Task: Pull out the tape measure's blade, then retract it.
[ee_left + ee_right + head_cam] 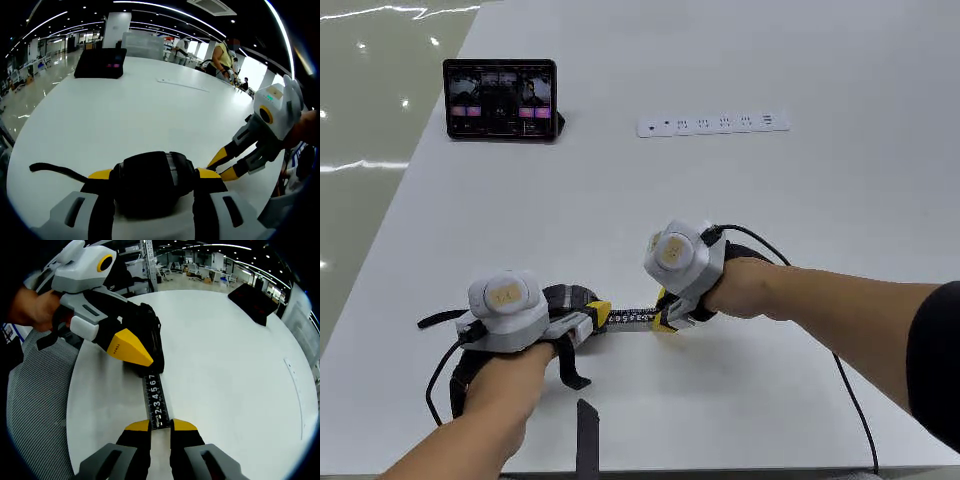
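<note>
White table (800, 80), matte and plain, set in a large open hall; glossy pale floor (370, 150) alongside its left edge, with light streaks reflected in it. Ceiling light strips (165, 9) and distant workstations appear in both gripper views; people (223, 57) stand beyond the far end of the table.

Far side of table:
- Tablet (500, 98), propped upright, screen lit, near the left edge.
- Power strip (712, 124), white, lying flat, well apart from the tablet.

Near side of table:
- Tape measure (570, 298), black case, resting on the table near the front edge. A black strap (55, 171) trails from it across the surface.
- Blade (154, 400), drawn out a short way, printed numerals facing up, running from the case to the right gripper just above the table.
- Left gripper (592, 315), held in the left hand. Its yellow-tipped fingers (102, 174) are closed against both sides of the case.
- Right gripper (160, 426), held in the right hand, just beside the left one. Its fingers (137, 426) are almost together, pinching the blade's free end between the tips.
- Cable (850, 400), black, running from the right gripper back over the front edge.
- Grey mesh (35, 405) beside the table in the right gripper view; what it belongs to cannot be told.
</note>
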`<state>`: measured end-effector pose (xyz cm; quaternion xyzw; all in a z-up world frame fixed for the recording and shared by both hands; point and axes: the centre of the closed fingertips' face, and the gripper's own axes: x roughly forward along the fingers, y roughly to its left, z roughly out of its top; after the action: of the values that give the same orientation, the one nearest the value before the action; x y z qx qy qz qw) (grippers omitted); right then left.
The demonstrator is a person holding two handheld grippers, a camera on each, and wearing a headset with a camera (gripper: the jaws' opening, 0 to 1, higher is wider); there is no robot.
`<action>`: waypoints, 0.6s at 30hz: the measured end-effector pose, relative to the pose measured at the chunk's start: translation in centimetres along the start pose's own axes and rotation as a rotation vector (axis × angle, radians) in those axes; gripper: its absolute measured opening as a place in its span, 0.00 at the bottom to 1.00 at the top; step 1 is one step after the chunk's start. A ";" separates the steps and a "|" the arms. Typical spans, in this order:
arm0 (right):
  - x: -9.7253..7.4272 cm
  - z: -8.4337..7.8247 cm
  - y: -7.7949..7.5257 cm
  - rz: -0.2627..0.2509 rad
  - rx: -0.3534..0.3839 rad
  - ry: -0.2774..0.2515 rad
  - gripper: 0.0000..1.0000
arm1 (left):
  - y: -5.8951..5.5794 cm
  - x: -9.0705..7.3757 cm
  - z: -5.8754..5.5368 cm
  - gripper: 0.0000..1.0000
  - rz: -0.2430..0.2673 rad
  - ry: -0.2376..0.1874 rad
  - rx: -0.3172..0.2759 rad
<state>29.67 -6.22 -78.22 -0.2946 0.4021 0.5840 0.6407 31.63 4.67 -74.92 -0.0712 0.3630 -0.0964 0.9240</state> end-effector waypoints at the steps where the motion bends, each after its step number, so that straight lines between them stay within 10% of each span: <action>1: 0.0 0.0 0.0 0.000 0.001 -0.001 0.10 | 0.0 0.0 0.0 0.59 -0.001 0.001 0.000; 18: 1.2 2.3 0.6 0.005 -0.022 -0.052 0.10 | 0.0 0.0 0.0 0.59 -0.008 0.005 -0.004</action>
<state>29.45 -3.53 -78.07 -0.2853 0.3796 0.5977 0.6460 31.63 4.70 -74.89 -0.0743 0.3652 -0.0993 0.9226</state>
